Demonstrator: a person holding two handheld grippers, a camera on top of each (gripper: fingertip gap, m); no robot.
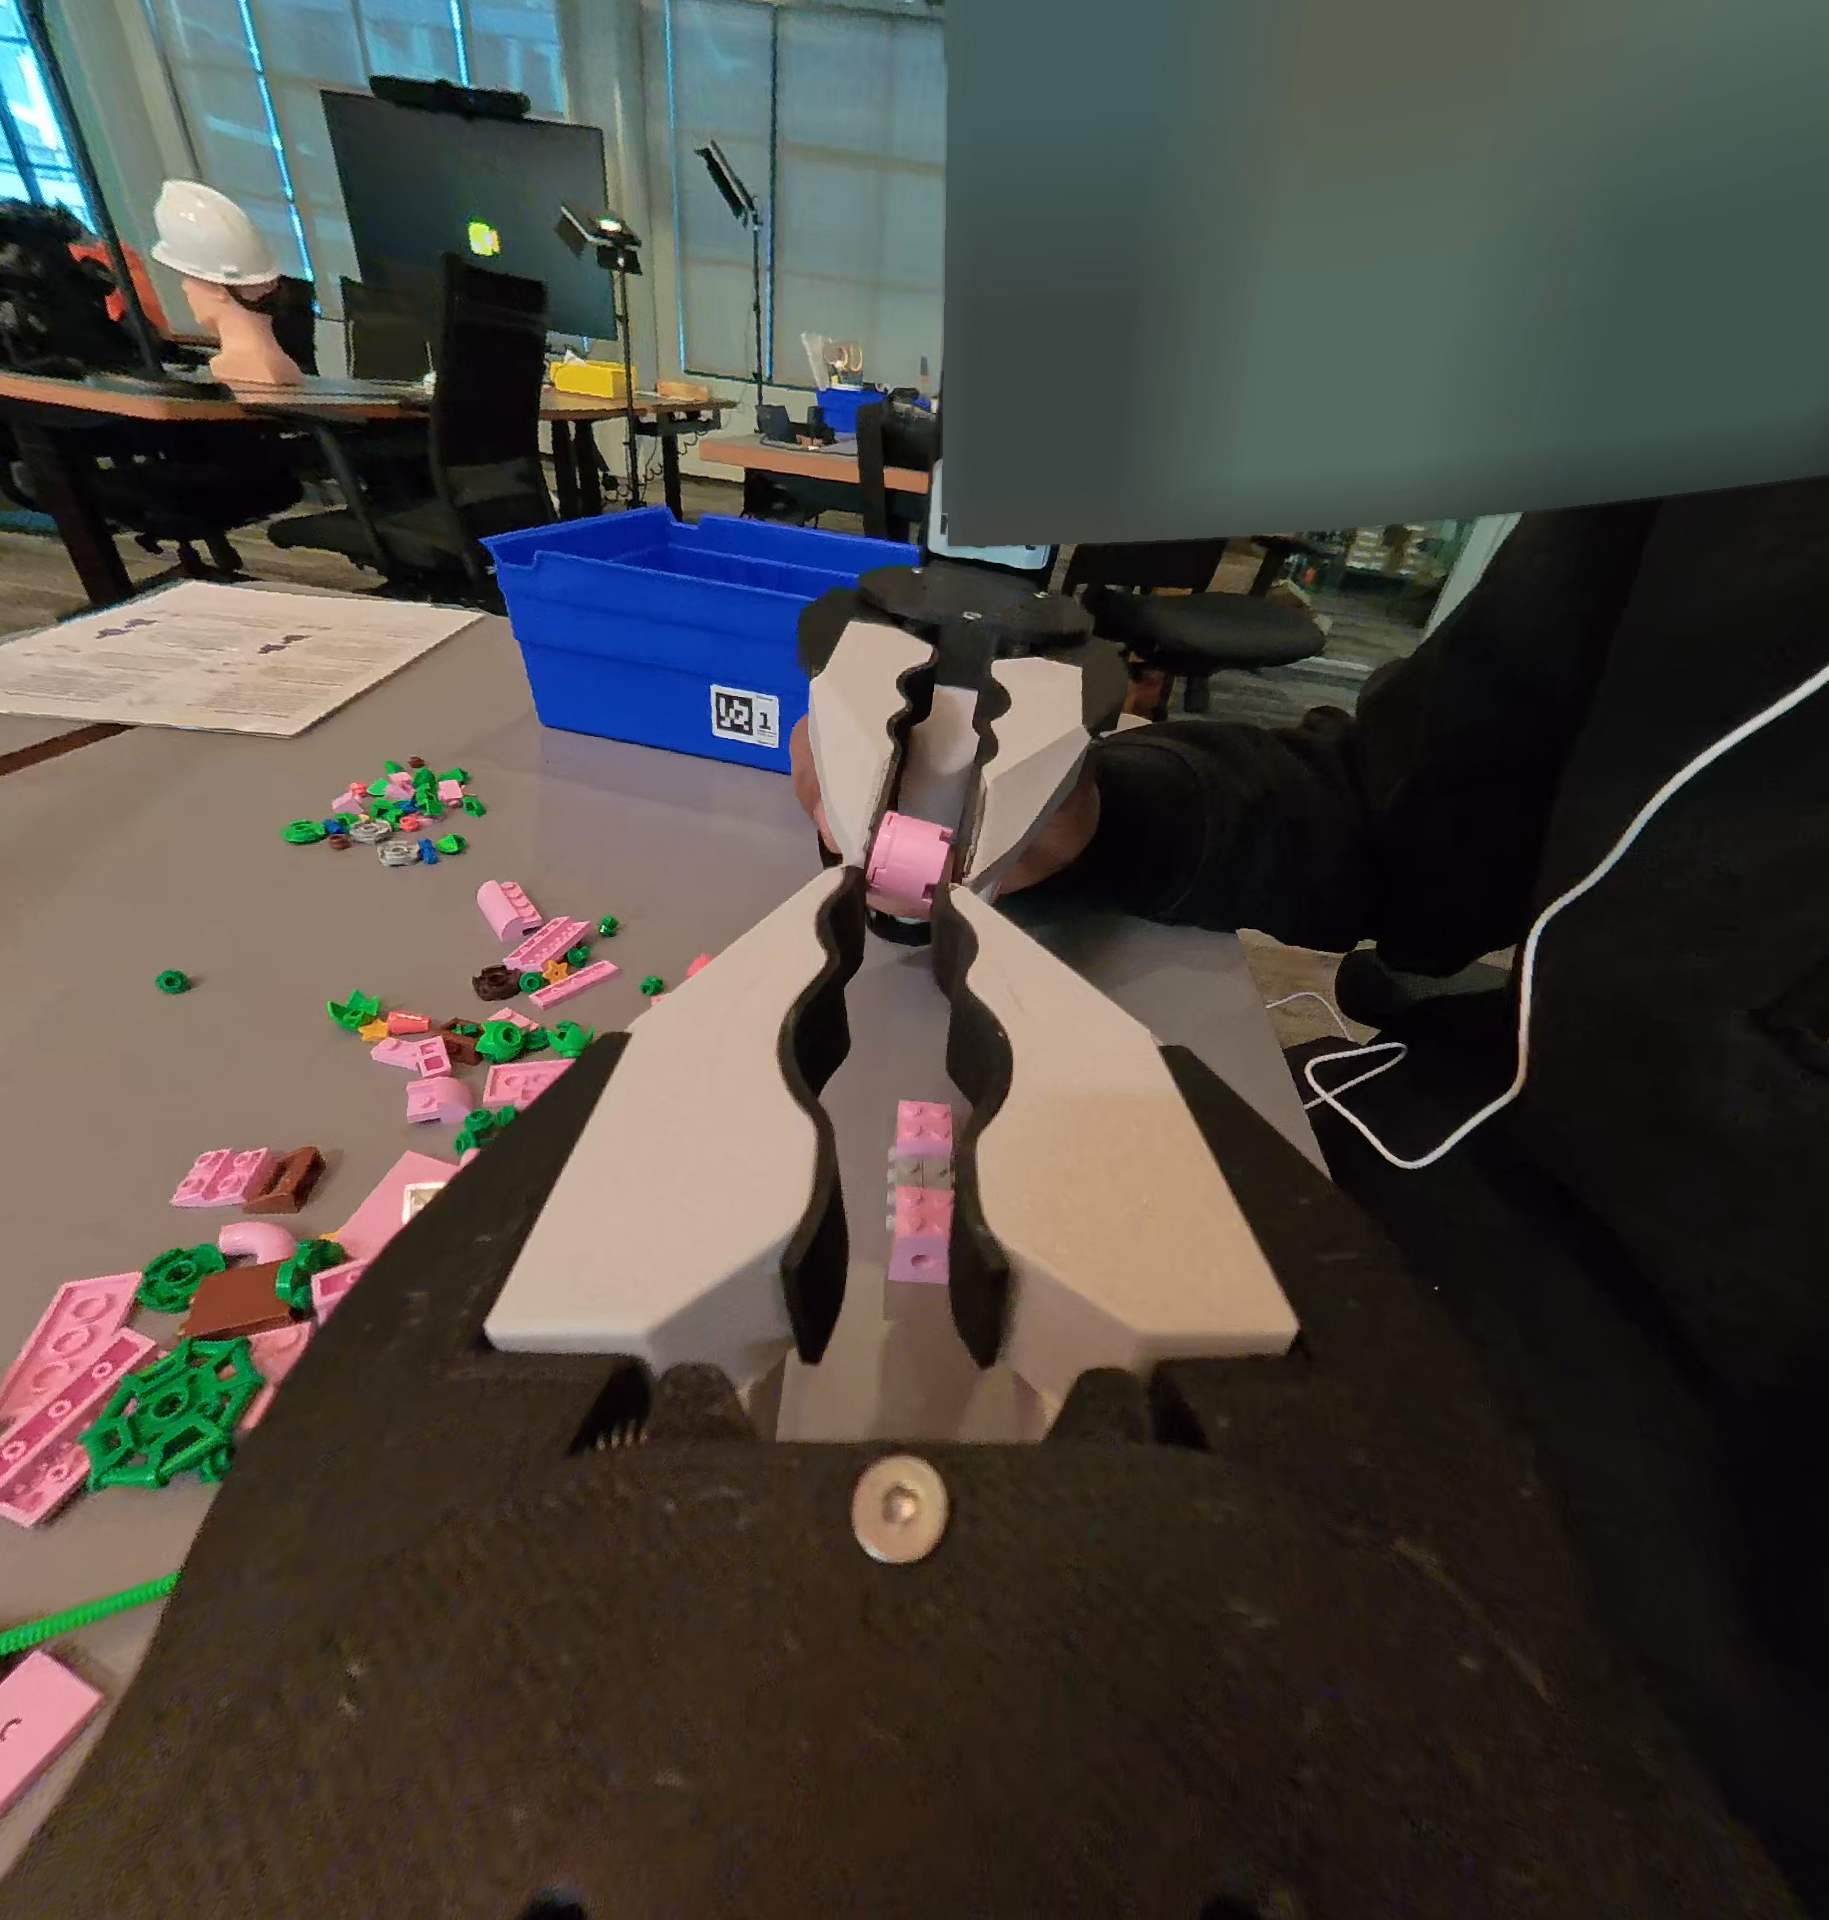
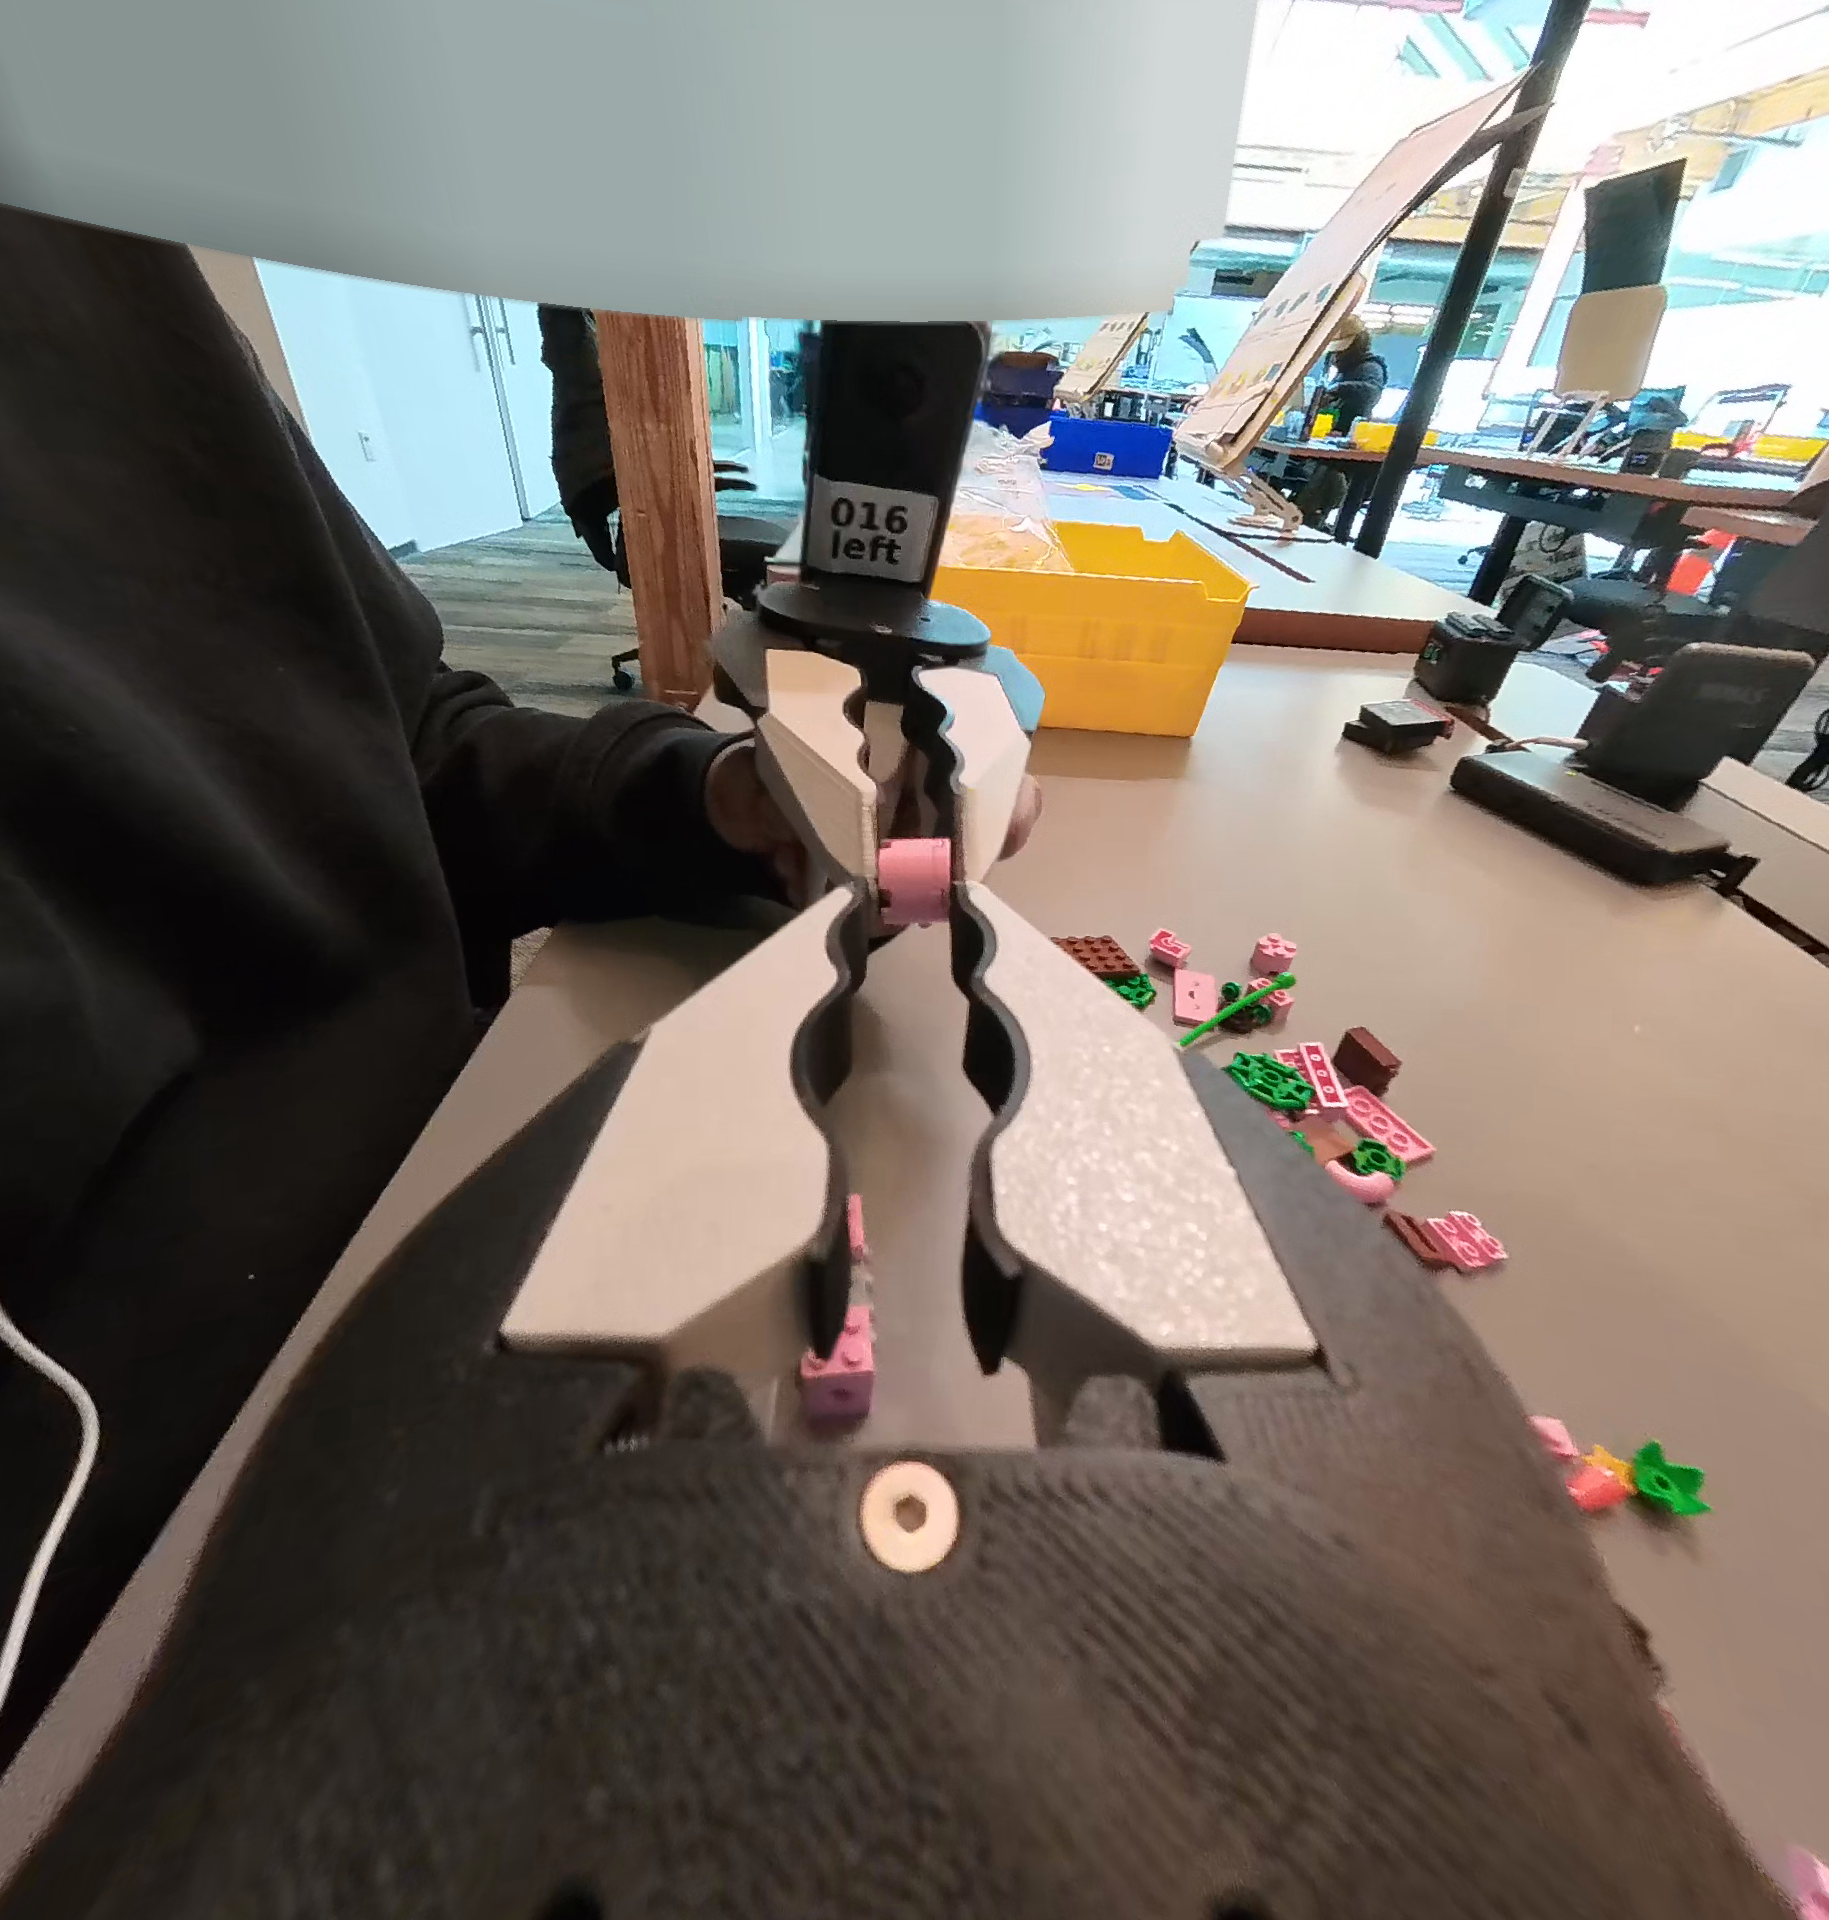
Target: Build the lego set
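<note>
My left gripper [image 1: 899,902] and right gripper [image 2: 908,906] meet tip to tip above the table's near edge. A pink round brick [image 1: 908,854] sits right at the meeting point and also shows in the right wrist view [image 2: 915,876]. Both pairs of fingertips close on it from opposite sides, with something dark just under it. On the grey table [image 1: 110,935] below lies a short row of pink and grey bricks [image 1: 922,1190], seen between my left fingers. The same row shows in the right wrist view [image 2: 837,1374]. The right gripper shows farther off [image 1: 925,831], as does the left one [image 2: 915,831].
Loose pink, green and brown pieces [image 1: 453,1039] are scattered over the table, also in the right wrist view [image 2: 1336,1101]. A blue bin [image 1: 640,644] and a printed sheet [image 1: 203,655] stand farther back. A yellow bin [image 2: 1097,634] and black devices [image 2: 1596,821] lie beyond. A person in black sits close. Only a small space, under 4 cm, lies between the two pairs of fingers.
</note>
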